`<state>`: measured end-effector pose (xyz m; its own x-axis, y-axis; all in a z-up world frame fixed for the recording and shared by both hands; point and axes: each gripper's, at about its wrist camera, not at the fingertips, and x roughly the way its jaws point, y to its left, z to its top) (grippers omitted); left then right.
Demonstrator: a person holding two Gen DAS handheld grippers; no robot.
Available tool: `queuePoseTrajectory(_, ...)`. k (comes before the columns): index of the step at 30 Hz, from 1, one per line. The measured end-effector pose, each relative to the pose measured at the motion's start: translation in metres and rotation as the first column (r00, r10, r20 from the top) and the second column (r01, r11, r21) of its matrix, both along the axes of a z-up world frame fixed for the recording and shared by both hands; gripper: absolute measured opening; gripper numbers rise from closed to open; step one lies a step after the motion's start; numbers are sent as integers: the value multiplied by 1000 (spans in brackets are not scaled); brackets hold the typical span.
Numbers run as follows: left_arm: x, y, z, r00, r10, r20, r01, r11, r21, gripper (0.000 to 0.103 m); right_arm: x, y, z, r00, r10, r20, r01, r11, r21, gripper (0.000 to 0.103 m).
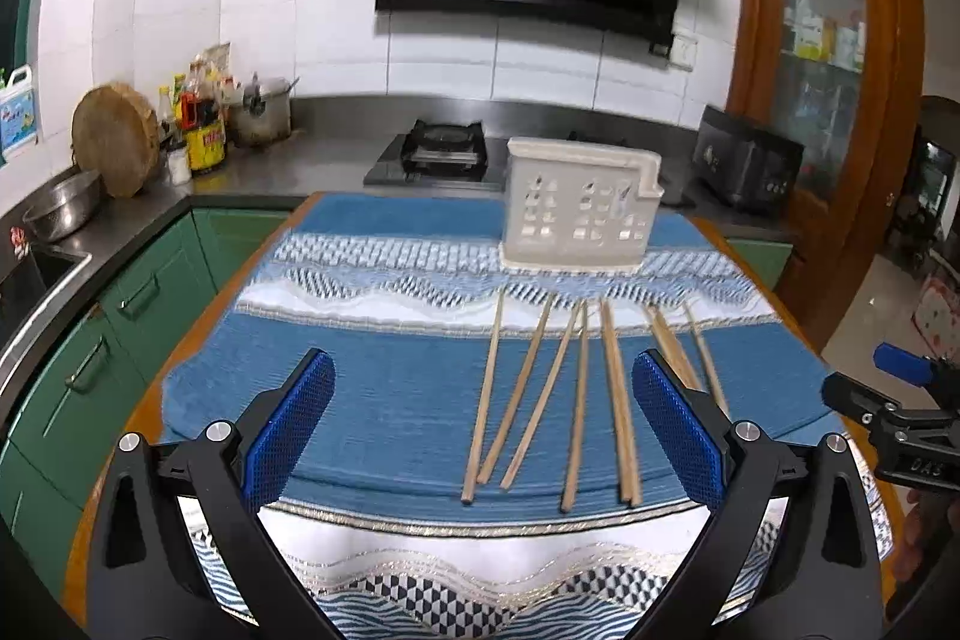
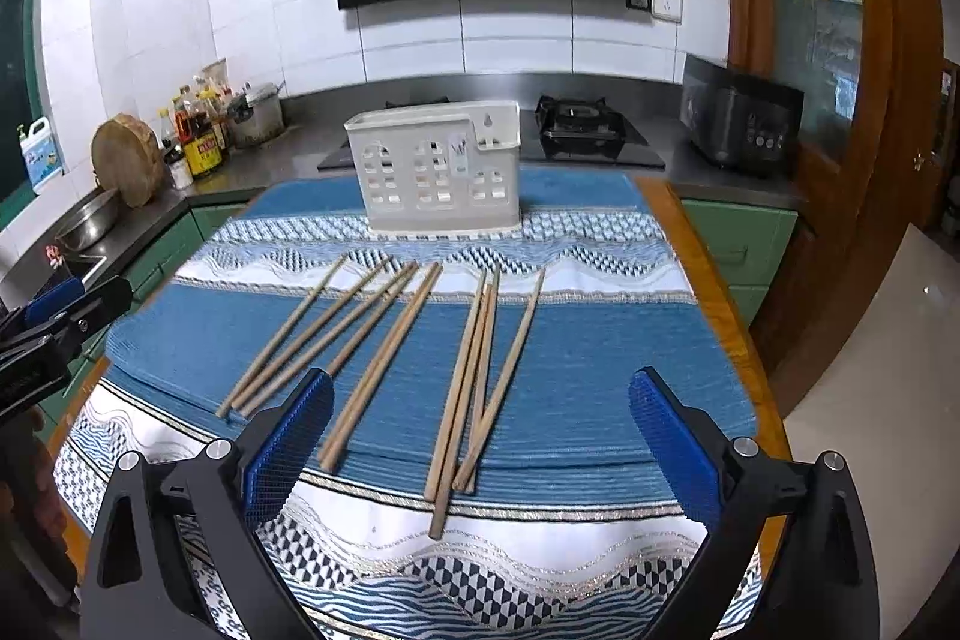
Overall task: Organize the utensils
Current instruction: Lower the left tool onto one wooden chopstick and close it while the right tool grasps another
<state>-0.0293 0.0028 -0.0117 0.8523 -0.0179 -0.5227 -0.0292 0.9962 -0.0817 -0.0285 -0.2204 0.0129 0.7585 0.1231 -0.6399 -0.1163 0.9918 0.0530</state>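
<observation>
So, wooden chopsticks [image 2: 384, 358] lie loose on the blue patterned cloth [image 2: 576, 340] over the table [image 2: 699, 268], spread in a rough fan, approx nine of them, none in the white perforated utensil holder [image 2: 435, 172]. Long axes run mostly near-to-far: in the right wrist view the left group of four leans toward 1 o'clock, far tips pointing at the holder's base; a tight pair in the middle leans the same way; the right group of three sits closer to 12 o'clock, crossing each other at the near ends. In the left wrist view the same chopsticks [image 1: 576, 400] look nearly parallel, tips toward 12, w/ the holder [image 1: 579, 214] upright at 12 o'clock beyond them, on the cloth [image 1: 390, 388], apart from the sticks. Left gripper [image 1: 483, 436]: jaws wide open, empty, blue pads either side of the near ends, its right pad overlapping the rightmost sticks in view; can't tell if touching. Right gripper [image 2: 480, 454]: jaws also wide open, nothing held, hanging above the near ends of the right-hand group. Each gripper shows at the other's view edge, at 3 and 9 o'clock.
</observation>
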Motion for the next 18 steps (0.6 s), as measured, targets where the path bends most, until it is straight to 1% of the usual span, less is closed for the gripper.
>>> queuePoseTrajectory(1, 3, 2, -3, 1000, 4, -16, -4, 1000, -6, 98, 2, -1, -4, 1000, -6, -12, 6, 1000, 0, 94)
queuePoseTrajectory(3, 9, 7, -12, 999, 6, -42, -7, 1000, -20, 97, 6, -2, -12, 999, -11, -38, 11, 1000, 1, 90)
queuePoseTrajectory(4, 10, 7, -13, 999, 8, -47, -9, 1000, -22, 97, 9, -3, -16, 998, -11, -55, 11, 1000, 2, 84)
queuePoseTrajectory(9, 19, 7, -23, 998, 6, -70, -7, 1000, -15, 97, 18, -5, -32, 994, -19, -104, 20, 1000, 5, 84)
queuePoseTrajectory(11, 21, 7, -25, 997, 7, -71, -8, 1000, -16, 97, 20, -3, -35, 993, -15, -114, 15, 1000, -2, 78)
queuePoseTrajectory(15, 27, 6, -29, 996, 4, -88, -5, 1000, -14, 97, 27, -2, -41, 991, -11, -132, 10, 1000, -4, 78)
queuePoseTrajectory(17, 30, 5, -32, 995, -7, -101, 5, 1000, -14, 90, 31, -3, -44, 990, -11, -140, 11, 1000, -2, 76)
queuePoseTrajectory(18, 31, 5, -33, 994, -8, -107, 7, 1000, -15, 89, 33, -3, -46, 989, -12, -146, 12, 1000, -2, 75)
